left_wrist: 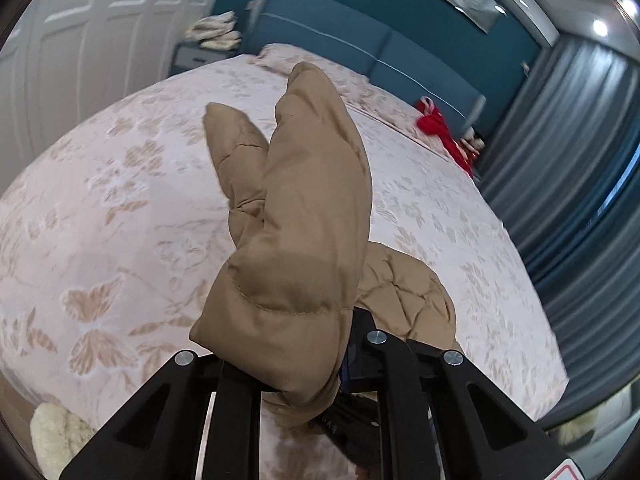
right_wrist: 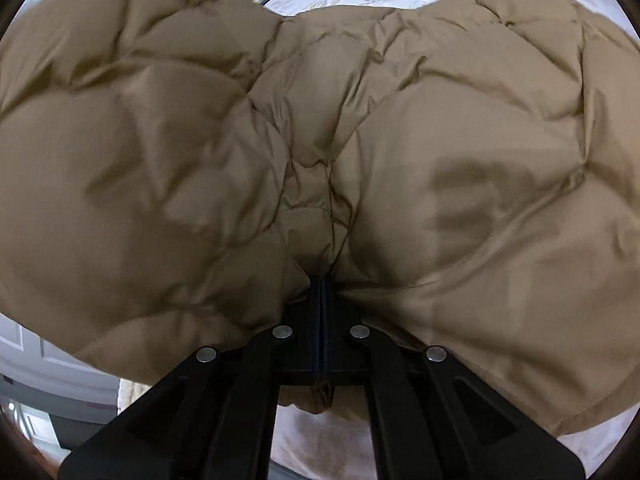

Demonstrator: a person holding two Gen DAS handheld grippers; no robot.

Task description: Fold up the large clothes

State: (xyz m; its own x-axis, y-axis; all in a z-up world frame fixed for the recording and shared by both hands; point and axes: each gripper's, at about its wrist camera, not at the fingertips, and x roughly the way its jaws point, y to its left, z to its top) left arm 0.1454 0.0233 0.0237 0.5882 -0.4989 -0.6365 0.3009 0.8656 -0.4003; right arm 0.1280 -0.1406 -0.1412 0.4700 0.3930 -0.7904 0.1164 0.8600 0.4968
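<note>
A tan quilted puffer jacket [left_wrist: 304,208] hangs over a bed with a pale floral cover [left_wrist: 120,208]. My left gripper [left_wrist: 320,364] is shut on a sleeve end of the jacket, whose padded fabric drapes over the fingers and hides the tips. In the right wrist view the jacket [right_wrist: 200,140] fills nearly the whole frame. My right gripper [right_wrist: 323,284] is shut on a bunched fold of it, with the two jaws pressed together and fabric puffing out on both sides.
A blue padded headboard [left_wrist: 360,40] stands at the far end of the bed. A red garment [left_wrist: 444,136] lies at the bed's right edge by grey-blue curtains [left_wrist: 580,184]. Folded pale laundry [left_wrist: 216,32] sits on a nightstand by white doors [left_wrist: 80,40]. A fluffy cream item [left_wrist: 56,436] lies lower left.
</note>
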